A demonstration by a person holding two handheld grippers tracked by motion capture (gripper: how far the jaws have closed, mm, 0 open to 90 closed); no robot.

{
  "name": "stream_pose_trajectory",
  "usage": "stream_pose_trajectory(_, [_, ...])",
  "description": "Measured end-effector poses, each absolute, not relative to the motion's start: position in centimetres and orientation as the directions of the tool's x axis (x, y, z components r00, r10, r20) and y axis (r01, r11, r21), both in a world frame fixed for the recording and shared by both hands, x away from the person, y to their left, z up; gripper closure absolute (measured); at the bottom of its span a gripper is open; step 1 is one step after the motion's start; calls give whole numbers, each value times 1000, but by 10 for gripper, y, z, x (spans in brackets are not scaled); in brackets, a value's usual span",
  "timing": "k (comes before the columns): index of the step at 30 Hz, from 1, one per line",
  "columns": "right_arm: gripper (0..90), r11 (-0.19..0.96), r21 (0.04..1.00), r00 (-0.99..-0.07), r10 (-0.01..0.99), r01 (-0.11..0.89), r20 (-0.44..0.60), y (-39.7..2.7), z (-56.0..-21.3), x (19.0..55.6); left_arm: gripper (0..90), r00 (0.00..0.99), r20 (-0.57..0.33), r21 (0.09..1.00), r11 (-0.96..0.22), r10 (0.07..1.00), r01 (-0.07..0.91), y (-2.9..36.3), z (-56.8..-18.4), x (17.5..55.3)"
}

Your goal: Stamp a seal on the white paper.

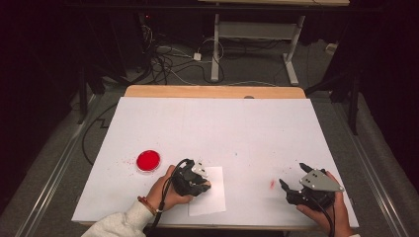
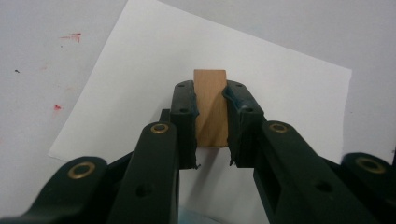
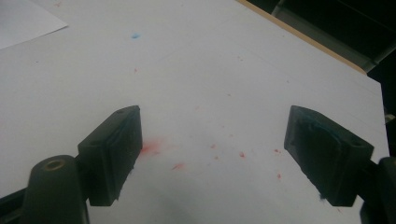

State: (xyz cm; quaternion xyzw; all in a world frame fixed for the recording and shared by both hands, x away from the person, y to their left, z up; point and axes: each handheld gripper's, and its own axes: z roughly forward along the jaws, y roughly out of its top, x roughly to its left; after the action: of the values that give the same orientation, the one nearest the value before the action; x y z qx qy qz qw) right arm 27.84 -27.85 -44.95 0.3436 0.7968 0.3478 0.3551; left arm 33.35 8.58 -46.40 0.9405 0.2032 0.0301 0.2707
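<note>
My left gripper is shut on a small wooden block, held upright between its pads over a white sheet of paper. From above, the left gripper sits over the left part of that paper near the table's front edge. A round red dish of paint lies to its left. My right gripper rests at the front right, jaws wide apart. In its own view the right gripper is open with nothing between the pads, above a red smear on the white table cover.
The white table cover carries red specks near the dish and a red mark beside the right gripper. A wooden table edge runs along the back. Beyond it stand cables and a desk frame on the floor.
</note>
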Motion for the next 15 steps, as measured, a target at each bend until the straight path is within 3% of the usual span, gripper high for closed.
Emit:
stream_pose_trajectory(9, [197,525,797,-515,792,299,-329,-279,-449,278,739,917,-47,521,-773,396,361,86,-463,333])
stream_pose_trajectory(12, [197,527,794,-516,791,302,-329,-279,-450,278,739,904,-89,530,-748,418,398,88,-461,338])
stream_pose_trajectory(15, [197,529,793,-516,790,300,-332,-280,-449,278,738,903,-59,556,-737,425,384,93,-451,336])
